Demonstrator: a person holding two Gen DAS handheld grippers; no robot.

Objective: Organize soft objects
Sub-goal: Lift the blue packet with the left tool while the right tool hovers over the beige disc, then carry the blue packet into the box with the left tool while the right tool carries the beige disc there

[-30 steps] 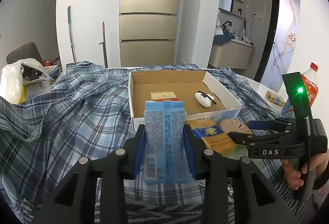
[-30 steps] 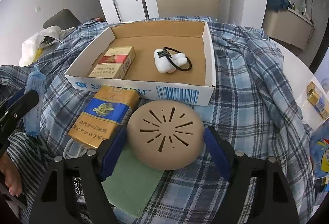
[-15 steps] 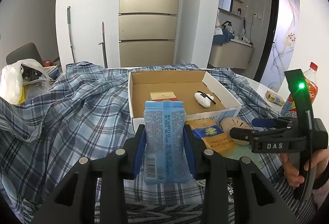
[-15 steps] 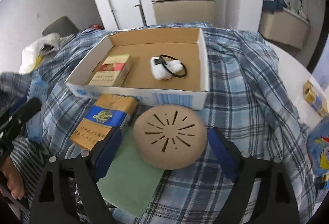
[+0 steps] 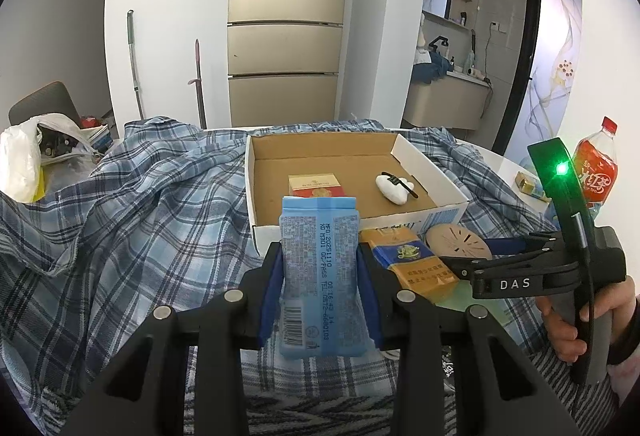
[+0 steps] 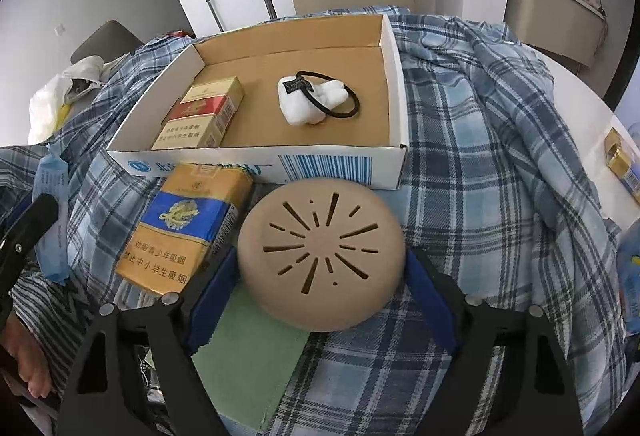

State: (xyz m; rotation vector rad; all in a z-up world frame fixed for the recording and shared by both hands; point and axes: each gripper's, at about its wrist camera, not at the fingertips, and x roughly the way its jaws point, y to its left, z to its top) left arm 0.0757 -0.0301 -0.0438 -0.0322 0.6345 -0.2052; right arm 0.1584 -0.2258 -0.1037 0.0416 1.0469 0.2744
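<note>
My left gripper [image 5: 320, 276] is shut on a light blue tissue pack [image 5: 320, 268] and holds it upright above the plaid cloth, short of the cardboard box [image 5: 256, 203]. My right gripper [image 6: 320, 276] is open, its blue pads on either side of a tan round squishy bun [image 6: 320, 256] lying on the cloth in front of the box [image 6: 256, 165]. I cannot tell whether the pads touch it. In the box lie a red and gold cigarette pack [image 6: 200, 111] and a white soft toy with a black hair tie [image 6: 312, 99].
A blue and orange cigarette pack [image 6: 184, 228] lies left of the bun, on a green pad [image 6: 248, 356]. A blue plaid cloth [image 6: 480, 155] covers the table. A red drink bottle [image 5: 596, 171] stands far right. A white plastic bag [image 5: 20, 159] sits far left.
My right gripper drew back slightly from the bun and then came in around it again. My left gripper holds the tissue pack almost still.
</note>
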